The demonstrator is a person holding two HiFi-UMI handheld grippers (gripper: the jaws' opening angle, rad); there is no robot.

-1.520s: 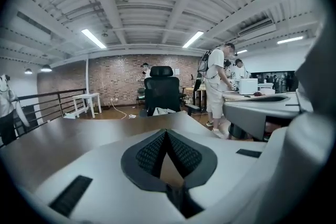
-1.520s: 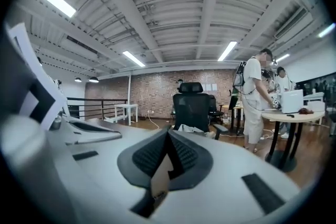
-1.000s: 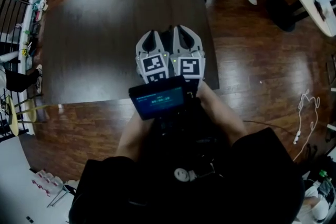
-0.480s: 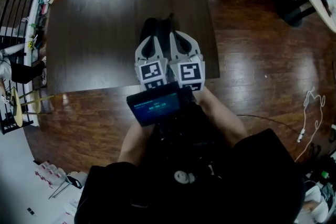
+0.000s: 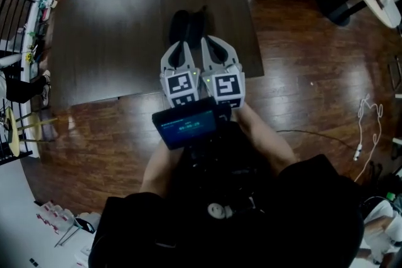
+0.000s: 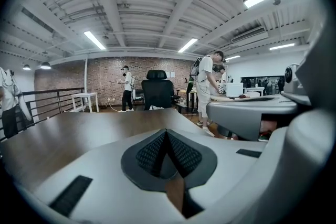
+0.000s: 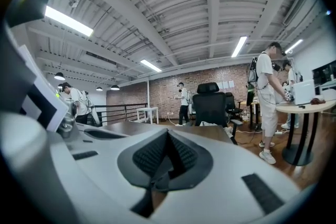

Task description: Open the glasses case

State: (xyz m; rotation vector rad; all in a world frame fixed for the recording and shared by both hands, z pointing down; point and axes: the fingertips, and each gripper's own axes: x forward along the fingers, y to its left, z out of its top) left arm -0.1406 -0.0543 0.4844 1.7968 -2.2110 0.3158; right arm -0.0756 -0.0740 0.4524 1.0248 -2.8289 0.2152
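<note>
My rig, as I see it from here:
- 2 grippers, the left gripper [image 5: 180,42] and the right gripper [image 5: 211,41]: pale grey rounded shells, with black cross-hatched pads [image 6: 149,153] lining the jaws.
- 1 marker cube [image 5: 182,86] on each: white with black squares, with a small green light alongside.
- Chest screen [image 5: 188,125]: black, with a teal readout.
- Black short-sleeved top [image 5: 301,198].
- 1 white round disc [image 5: 217,209] at the chest.

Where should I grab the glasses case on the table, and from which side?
Probably across its body, from the near side: the glasses case lies flat on the table just beyond the left gripper and right gripper. Both jaws are shut, so open first. Its seam is too dark to see.
</note>
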